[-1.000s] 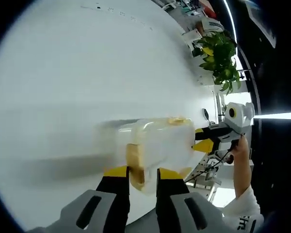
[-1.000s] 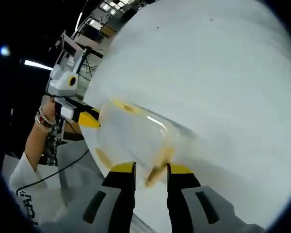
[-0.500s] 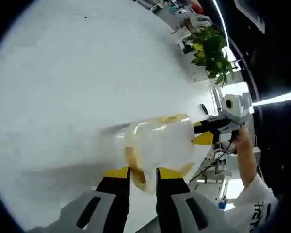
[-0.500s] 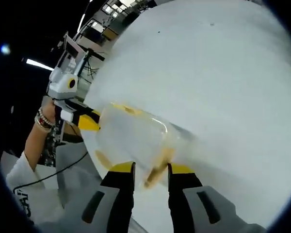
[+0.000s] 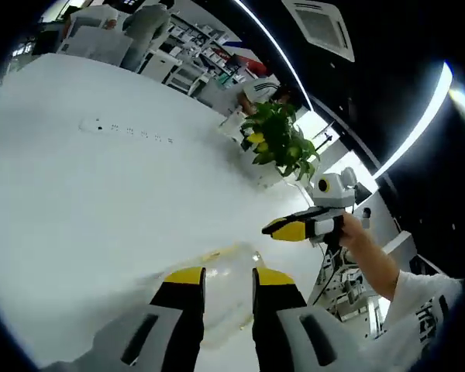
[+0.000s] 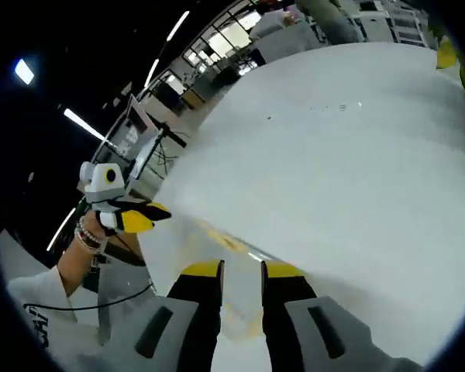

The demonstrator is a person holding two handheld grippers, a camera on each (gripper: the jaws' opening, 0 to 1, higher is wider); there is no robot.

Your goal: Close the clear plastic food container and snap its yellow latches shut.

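Both views bright at centre, dark above. White table (image 5: 101, 194) overexposed, glare washing out surface detail. Ceiling light strips (image 5: 426, 116) blown out against black ceiling. Strong fisheye bending at edges. Clear container (image 5: 229, 283) low-contrast, smeared in right gripper view. Soft shadow beneath it. Plant (image 5: 279, 143) fairly sharp; background beyond it hazy.

Big white worktop (image 5: 101, 201) takes up most of the rm, w/ a row of small dark marks (image 5: 128, 132) near its far side; green potted plant (image 5: 277, 143) w/ a few yellow leaves at the far edge; desks and shelving (image 5: 190, 66) bhd it, cluttered; dark ceiling w/ long strip lights (image 5: 422, 120) and a sq vent (image 5: 324, 27); right gripper view: more strip lights (image 6: 85, 124), bright windows (image 6: 232, 32) at the back.
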